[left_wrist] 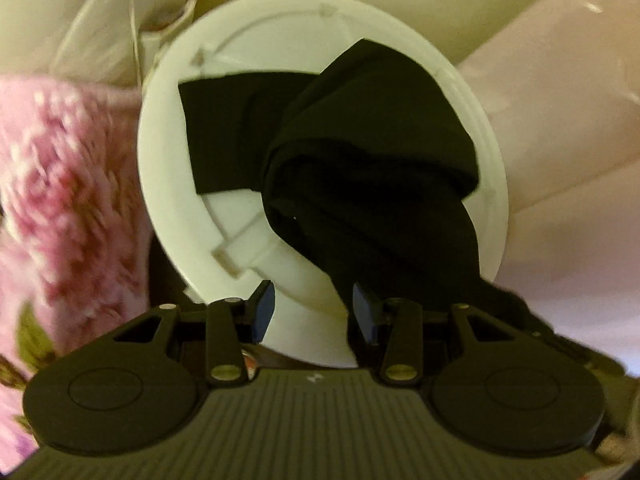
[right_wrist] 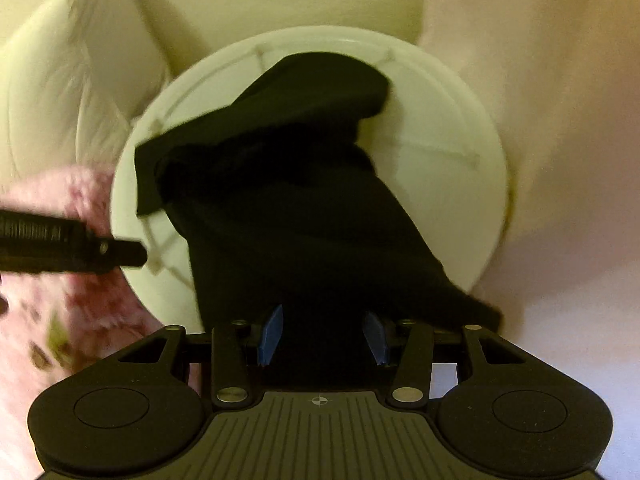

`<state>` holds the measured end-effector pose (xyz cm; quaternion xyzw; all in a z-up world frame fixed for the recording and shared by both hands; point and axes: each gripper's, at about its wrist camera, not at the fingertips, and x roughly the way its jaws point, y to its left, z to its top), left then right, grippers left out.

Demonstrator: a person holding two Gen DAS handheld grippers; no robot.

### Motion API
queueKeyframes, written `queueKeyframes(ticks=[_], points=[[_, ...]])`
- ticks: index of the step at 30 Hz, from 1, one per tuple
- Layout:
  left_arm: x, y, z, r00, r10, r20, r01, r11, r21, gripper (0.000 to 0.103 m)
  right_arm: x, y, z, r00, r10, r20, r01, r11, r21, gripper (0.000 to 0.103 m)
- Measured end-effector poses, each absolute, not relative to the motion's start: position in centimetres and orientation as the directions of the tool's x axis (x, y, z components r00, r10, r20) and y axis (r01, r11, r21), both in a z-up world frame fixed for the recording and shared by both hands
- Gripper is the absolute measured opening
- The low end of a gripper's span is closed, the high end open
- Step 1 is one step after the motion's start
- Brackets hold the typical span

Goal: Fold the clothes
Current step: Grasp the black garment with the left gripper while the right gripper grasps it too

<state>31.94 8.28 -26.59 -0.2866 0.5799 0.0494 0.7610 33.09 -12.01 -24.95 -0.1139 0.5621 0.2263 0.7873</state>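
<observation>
Black garment bunched on the round white table; my left gripper fingers spread, empty; right gripper fingers apart around cloth.

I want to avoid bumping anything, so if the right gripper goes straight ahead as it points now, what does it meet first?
Most likely the black garment: it lies directly ahead of the open right gripper, draped over the white round stool. Depth is hard to judge.

Plain black garment, no print at all, draped over a white round surface. To the side, a fluffy blanket in mottled pink and white (with olive-green leaf shapes low down). Each hand-held gripper is black with blue fingertips.
</observation>
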Motion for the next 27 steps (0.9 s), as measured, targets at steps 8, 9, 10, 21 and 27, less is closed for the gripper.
queueKeyframes(ticks=[8,9,10,21,27], points=[[33.1,8.3,-29.9,0.334,-0.361,-0.870,-0.546,0.679,-0.491,0.039,33.8,-9.4,-26.4,0.395,0.152,-0.906,-0.653,0.740,-0.161,0.048],[33.1,8.4,-30.1,0.341,-0.371,-0.864,-0.560,0.658,-0.503,0.039,33.7,-9.6,-26.3,0.397,0.150,-0.906,-0.665,0.728,-0.170,0.048],[33.0,8.4,-30.2,0.349,-0.383,-0.855,-0.578,0.631,-0.518,0.039,33.7,-9.7,-26.2,0.398,0.148,-0.905,-0.675,0.715,-0.180,0.048],[30.7,10.8,-30.5,0.427,-0.377,-0.822,-0.677,0.469,-0.567,0.041,31.8,-8.6,-24.5,0.494,0.173,-0.852,-0.776,0.529,-0.342,0.048],[31.6,12.2,-30.8,0.444,-0.325,-0.835,-0.694,0.464,-0.550,0.043,31.8,-6.9,-27.2,0.572,0.143,-0.808,-0.792,0.351,-0.499,0.048]])
